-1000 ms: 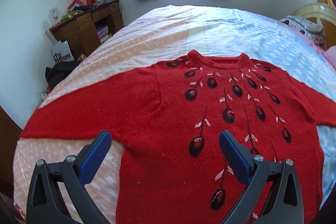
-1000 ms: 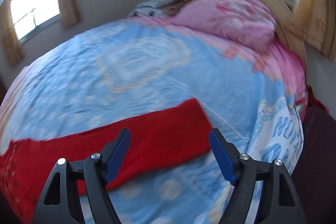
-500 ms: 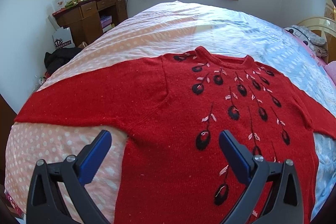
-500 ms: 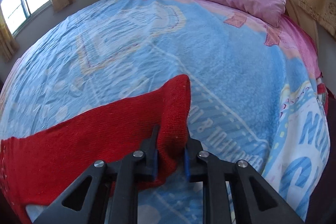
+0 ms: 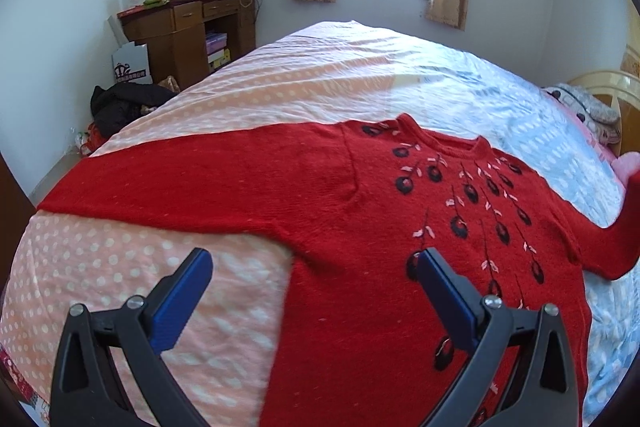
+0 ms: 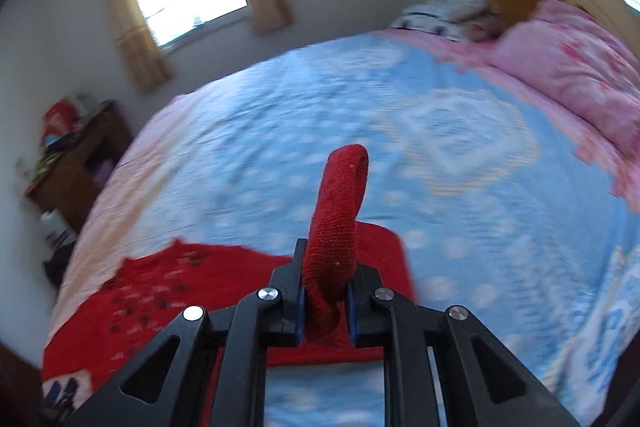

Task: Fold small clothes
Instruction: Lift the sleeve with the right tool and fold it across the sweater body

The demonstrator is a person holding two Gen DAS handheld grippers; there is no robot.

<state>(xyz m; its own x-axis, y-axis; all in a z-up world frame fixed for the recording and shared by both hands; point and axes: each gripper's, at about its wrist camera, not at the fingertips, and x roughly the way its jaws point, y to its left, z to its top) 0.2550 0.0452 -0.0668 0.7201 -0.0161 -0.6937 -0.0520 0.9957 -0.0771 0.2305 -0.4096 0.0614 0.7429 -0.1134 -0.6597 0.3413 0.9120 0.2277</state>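
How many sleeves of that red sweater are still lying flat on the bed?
1. The left-hand sleeve lies spread flat across the bed. The other sleeve is pinched in the right gripper and lifted clear of the sweater.

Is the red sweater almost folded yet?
Not yet, it's only starting. The red sweater lies spread flat on the bed. The right gripper has pinched one sleeve's cuff and lifted it. The left gripper is open, holding nothing. The other sleeve and the body aren't folded.
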